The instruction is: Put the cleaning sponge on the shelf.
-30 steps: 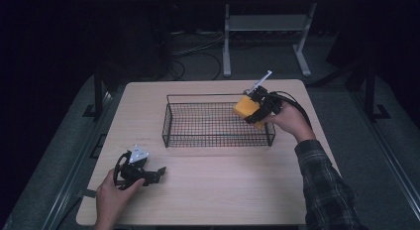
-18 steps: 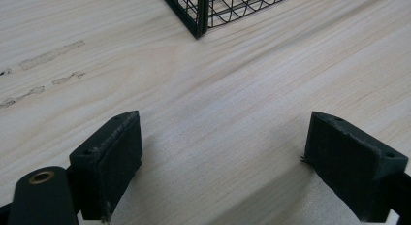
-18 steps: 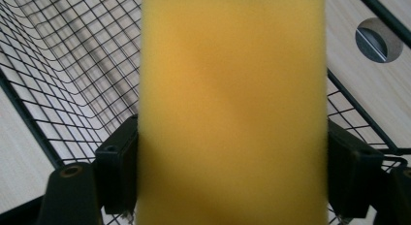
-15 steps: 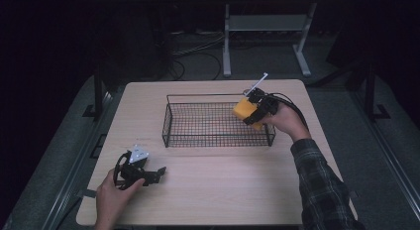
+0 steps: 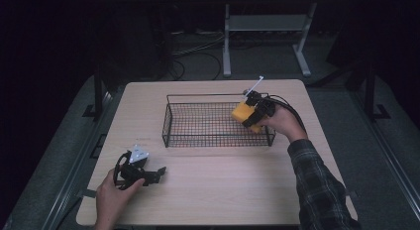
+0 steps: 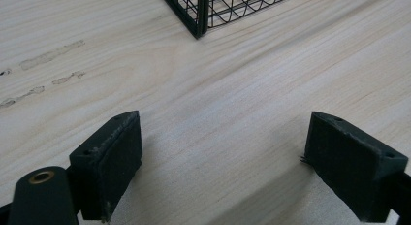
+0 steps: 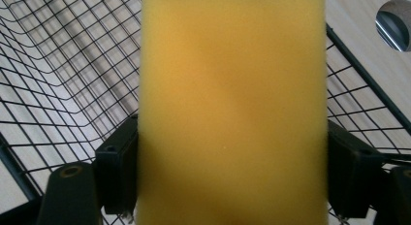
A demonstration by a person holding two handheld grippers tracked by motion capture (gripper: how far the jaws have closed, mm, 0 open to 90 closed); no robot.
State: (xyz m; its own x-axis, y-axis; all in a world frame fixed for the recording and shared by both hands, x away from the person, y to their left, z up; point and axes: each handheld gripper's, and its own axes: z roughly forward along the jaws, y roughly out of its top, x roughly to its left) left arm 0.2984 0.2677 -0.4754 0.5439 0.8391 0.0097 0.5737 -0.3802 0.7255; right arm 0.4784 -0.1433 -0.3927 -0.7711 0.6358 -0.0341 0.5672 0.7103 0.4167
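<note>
A yellow sponge block point(image 5: 242, 114) point(image 7: 232, 108) sits between the jaws of my right gripper point(image 5: 253, 117) point(image 7: 232, 179), which is shut on its two sides. It hangs over the right end of the black wire basket point(image 5: 171, 122) point(image 7: 58, 84), inside its rim. Near the table's front left corner my left gripper point(image 5: 154, 173) point(image 6: 232, 167) stays low over the bare wood, open, with nothing between its pads. A corner of the basket point(image 6: 197, 16) shows at the top of the left gripper view.
The light wooden table point(image 5: 218, 190) has free room in front of the basket and to its left. Behind the table stands a white metal frame point(image 5: 267, 27) with cables on the dark floor. A round metal piece point(image 7: 395, 24) shows at the top right of the right gripper view.
My right hand has sunk a little with the sponge, bringing it lower into the basket's right end. The left hand and its gripper have stayed in place.
</note>
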